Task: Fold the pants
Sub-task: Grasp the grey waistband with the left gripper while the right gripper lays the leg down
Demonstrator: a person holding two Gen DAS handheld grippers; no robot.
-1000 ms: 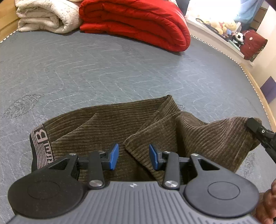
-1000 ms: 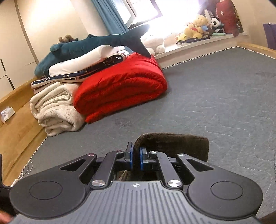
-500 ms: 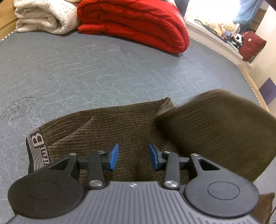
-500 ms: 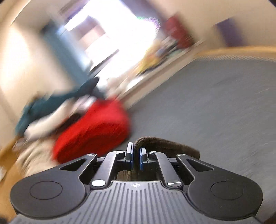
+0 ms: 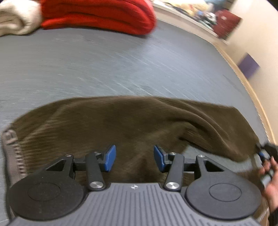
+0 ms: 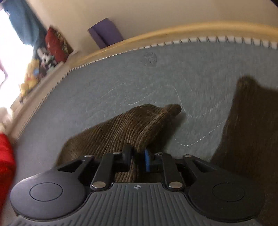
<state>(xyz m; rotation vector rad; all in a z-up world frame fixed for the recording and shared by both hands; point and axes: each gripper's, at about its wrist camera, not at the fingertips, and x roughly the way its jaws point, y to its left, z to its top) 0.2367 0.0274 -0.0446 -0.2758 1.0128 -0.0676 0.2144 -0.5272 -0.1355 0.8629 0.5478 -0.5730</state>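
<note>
Brown corduroy pants [image 5: 132, 121] lie across the grey mattress [image 5: 104, 66], their lettered waistband [image 5: 12, 149] at the left. My left gripper [image 5: 134, 158] hovers over the middle of them; its jaws are opening and nothing is pinched between the blue pads. At the right edge, a hand [image 5: 271, 175] holds my right gripper [image 5: 260, 153] at the leg's end. In the right wrist view, the right gripper [image 6: 137, 156] has its jaws opening, and a fold of the pant leg [image 6: 121, 128] lies loosely between them. More brown cloth [image 6: 252, 121] rises at the right.
A folded red quilt [image 5: 97, 15] and a cream blanket [image 5: 15, 22] sit at the mattress's far end. The wooden bed rim [image 6: 156, 36] runs along the edge near the leg. Beyond it are a purple item [image 6: 106, 36], a red cushion [image 6: 57, 45] and stuffed toys [image 6: 33, 73].
My right gripper swung the pant leg out to the right and down to the mattress, and its shut jaws have parted. The left gripper dipped slightly and its jaws stand wider.
</note>
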